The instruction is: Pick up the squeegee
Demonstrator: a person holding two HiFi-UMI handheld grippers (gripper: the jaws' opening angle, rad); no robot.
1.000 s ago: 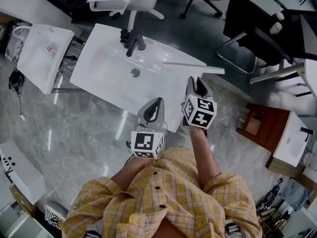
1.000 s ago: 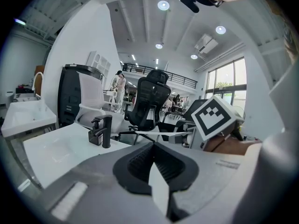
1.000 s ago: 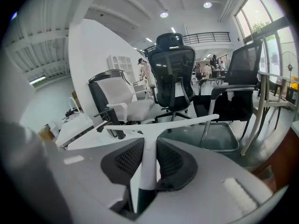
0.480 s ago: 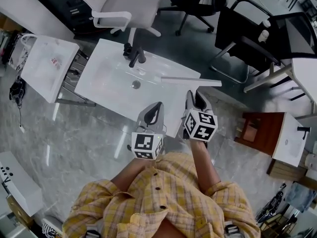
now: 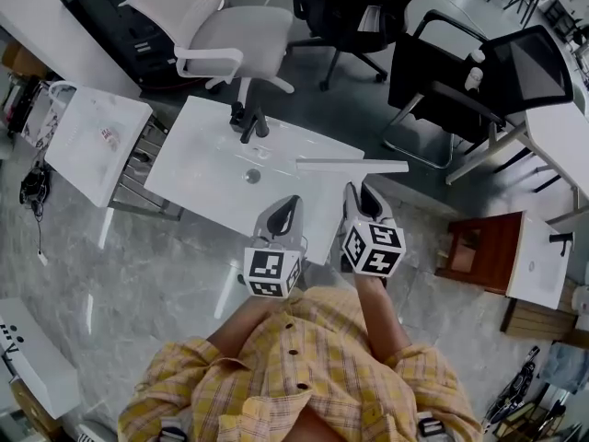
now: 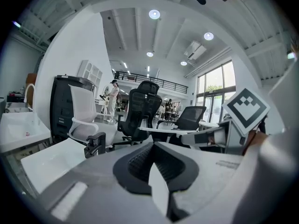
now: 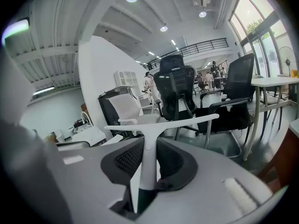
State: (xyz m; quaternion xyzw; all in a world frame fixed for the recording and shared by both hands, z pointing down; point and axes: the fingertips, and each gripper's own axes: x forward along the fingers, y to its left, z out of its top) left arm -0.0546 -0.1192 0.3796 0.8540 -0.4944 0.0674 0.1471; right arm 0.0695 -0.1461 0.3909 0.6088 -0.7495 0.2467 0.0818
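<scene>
White squeegee (image 5: 350,166), white basin (image 5: 202,175) with black tap (image 5: 248,118). Yellow plaid shirt (image 5: 304,376), grey veined marble floor (image 5: 138,265), red-brown cabinet (image 5: 479,247). Black-and-white square markers on grey left gripper (image 5: 288,207) and right gripper (image 5: 361,191)

There are two grippers, the left gripper (image 5: 292,203) and the right gripper (image 5: 361,193), and one squeegee (image 5: 354,166). I count three white washbasins: the middle washbasin (image 5: 198,178), the left washbasin (image 5: 87,150) and the right washbasin (image 5: 537,265). The middle one carries one black tap (image 5: 248,118). The chairs are three: one white chair (image 5: 225,35), one black swivel chair (image 5: 350,7) and one black mesh chair (image 5: 437,81).
</scene>
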